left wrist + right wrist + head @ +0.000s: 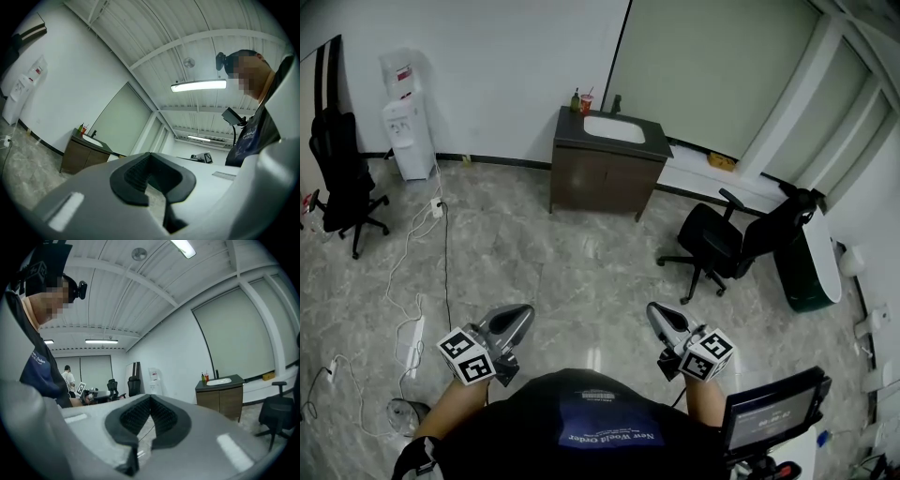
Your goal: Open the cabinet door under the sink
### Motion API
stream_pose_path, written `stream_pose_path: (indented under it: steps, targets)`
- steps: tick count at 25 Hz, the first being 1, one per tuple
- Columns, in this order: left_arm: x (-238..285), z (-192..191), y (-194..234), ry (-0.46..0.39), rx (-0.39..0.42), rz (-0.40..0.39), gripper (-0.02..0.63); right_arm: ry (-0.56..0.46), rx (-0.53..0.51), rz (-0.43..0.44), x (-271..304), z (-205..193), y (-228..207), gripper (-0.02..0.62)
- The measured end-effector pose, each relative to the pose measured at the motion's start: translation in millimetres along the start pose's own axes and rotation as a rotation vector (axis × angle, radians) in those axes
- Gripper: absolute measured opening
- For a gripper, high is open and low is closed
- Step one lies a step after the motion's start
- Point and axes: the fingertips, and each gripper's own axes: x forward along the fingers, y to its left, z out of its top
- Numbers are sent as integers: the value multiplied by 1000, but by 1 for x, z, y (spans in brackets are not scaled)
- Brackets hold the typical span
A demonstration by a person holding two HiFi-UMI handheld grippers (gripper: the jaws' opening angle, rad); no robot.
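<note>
The brown sink cabinet (602, 180) stands against the far wall, its two front doors closed, with a white basin (614, 128) set in its dark top. It is far off across the floor. My left gripper (517, 319) and right gripper (661, 315) are held out low in front of the person, both pointing toward it with nothing in them. In the left gripper view the jaws (150, 153) meet at the tip, and the cabinet (78, 158) is small at the left. In the right gripper view the jaws (150, 397) are shut, with the cabinet (224, 401) at the right.
A black office chair (722, 246) stands right of the path and another (342, 183) at far left. A water dispenser (408, 136) is by the left wall. Cables and a power strip (412, 342) lie on the marble floor at left. A dark green bin (802, 272) is at right.
</note>
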Motion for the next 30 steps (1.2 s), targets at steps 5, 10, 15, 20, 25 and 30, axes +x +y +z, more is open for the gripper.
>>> stream_pose_path:
  steps: [5, 10, 15, 20, 25, 30]
  targets:
    - [31, -3, 16, 4, -2, 18, 2, 0, 36, 27, 20, -7, -40, 2]
    - [84, 15, 32, -17, 25, 65, 2, -2, 34, 84, 45, 11, -104, 2]
    - [151, 31, 43, -51, 54, 93, 2, -12, 16, 140, 64, 46, -177, 2]
    - [217, 31, 55, -60, 48, 101, 2, -16, 12, 173, 76, 60, -238, 2]
    - [257, 27, 72, -44, 31, 101, 2, -8, 42, 154, 81, 55, -285, 2]
    - [286, 29, 104, -20, 6, 86, 2, 5, 75, 109, 94, 46, -319, 2]
